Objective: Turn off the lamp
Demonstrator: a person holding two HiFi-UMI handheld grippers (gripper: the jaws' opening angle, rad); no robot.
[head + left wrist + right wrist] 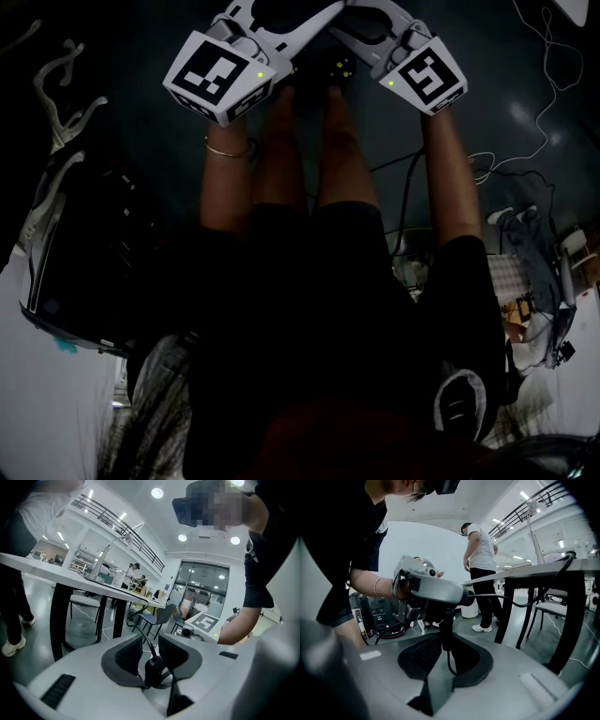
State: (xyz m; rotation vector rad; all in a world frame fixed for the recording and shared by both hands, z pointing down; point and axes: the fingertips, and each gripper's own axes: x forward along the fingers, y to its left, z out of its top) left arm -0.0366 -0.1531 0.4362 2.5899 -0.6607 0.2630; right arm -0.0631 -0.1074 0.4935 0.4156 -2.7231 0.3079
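Left gripper clamps the switch; right gripper straddles it, partly open.

Switch sits deep between the left pads, at six o'clock in the left gripper view, wedged against both. Its cord climbs out past the tips toward twelve o'clock. In the right gripper view the same switch stands between the right jaws, which are partly apart, with a gap showing on the nine o'clock side. Farther off, the cord runs up to a white table. The lamp stands on the table at ten o'clock, well apart from both grippers.
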